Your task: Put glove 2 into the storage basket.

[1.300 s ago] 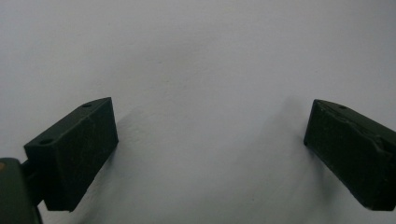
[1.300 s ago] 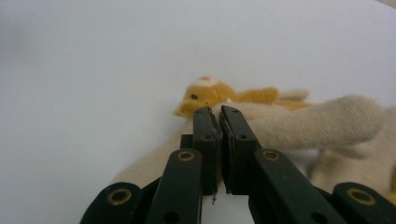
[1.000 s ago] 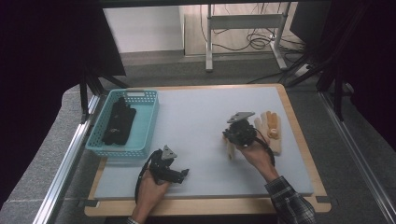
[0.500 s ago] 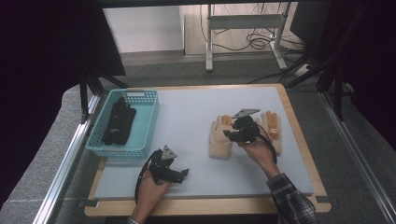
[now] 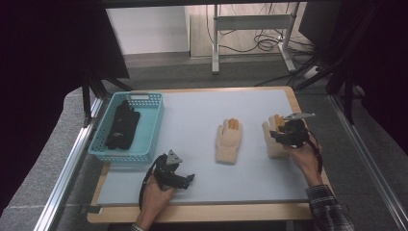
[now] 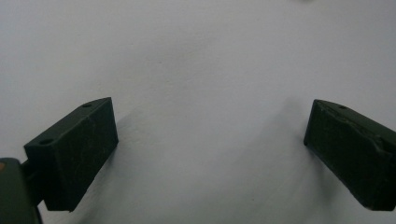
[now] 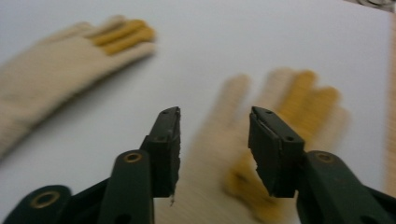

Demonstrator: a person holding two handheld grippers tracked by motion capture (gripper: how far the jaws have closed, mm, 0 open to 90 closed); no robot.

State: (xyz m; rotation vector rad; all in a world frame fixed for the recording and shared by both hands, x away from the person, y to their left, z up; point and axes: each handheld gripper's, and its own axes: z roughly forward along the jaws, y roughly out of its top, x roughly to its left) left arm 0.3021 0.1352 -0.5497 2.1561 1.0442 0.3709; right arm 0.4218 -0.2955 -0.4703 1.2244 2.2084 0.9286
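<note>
Two gloves: knitted cream cloth, matt, with yellow fingertips — one at frame centre (image 5: 229, 141), one at right (image 5: 273, 139). Counter (image 5: 202, 110): smooth matt pale-grey top, wood-look edging. Basket (image 5: 126, 126), upper left: turquoise plastic mesh holding dark matt cloth (image 5: 123, 124). Right tool (image 7: 214, 144): matt black plastic jaws, brass-coloured rivets.

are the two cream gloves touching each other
Apart. The high view shows bare mat between the middle glove and the right glove.

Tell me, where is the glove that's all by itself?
In the high view, the lone glove lies flat mid-table, between the blue basket on its left and the second glove under the right tool.
</note>
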